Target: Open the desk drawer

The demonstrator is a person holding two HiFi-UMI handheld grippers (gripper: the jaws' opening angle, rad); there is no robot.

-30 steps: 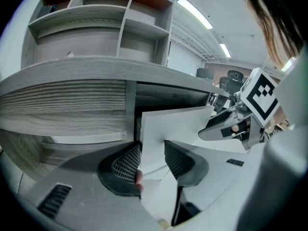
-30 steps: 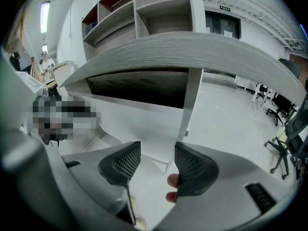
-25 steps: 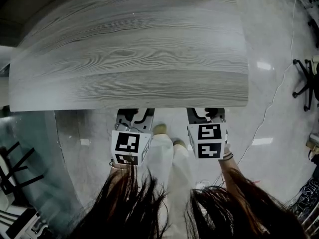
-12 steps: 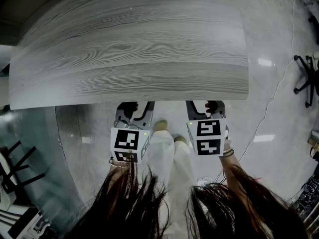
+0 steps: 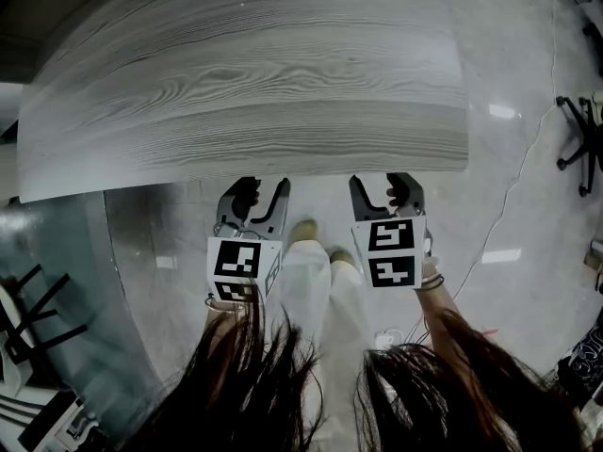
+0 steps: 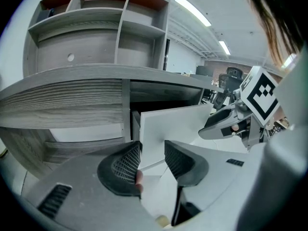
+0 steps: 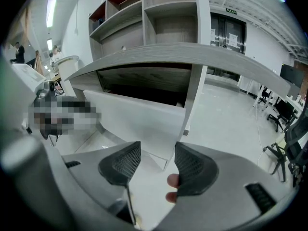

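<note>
1. The left gripper [image 5: 264,194] has its jaws well apart and holds nothing. In the left gripper view [image 6: 151,153], the left edge of the flat white drawer front [image 6: 173,124] shows through the gap, seemingly beyond the pads and not clamped.
2. The right gripper [image 5: 383,188] is likewise spread wide and empty. In its own view [image 7: 157,160], the drawer front's [image 7: 139,117] lower right corner lines up with the gap.
3. The drawer hangs just under the grey wood-grain bench top [image 5: 245,92]. It seems to stand forward of a dark recess, so it is probably already part-way out. The head view hides it beneath the top.
4. The front looks stiff and smooth, likely slippery for the pads, and no handle shows. Gripping the panel's two side edges and pulling evenly should stop it skewing. Its weight cannot be judged.
5. Farther off, grey open shelving [image 6: 101,32] rises above the bench. A black office chair [image 5: 579,149] stands on the pale glossy floor [image 5: 509,186] to the right.
</note>
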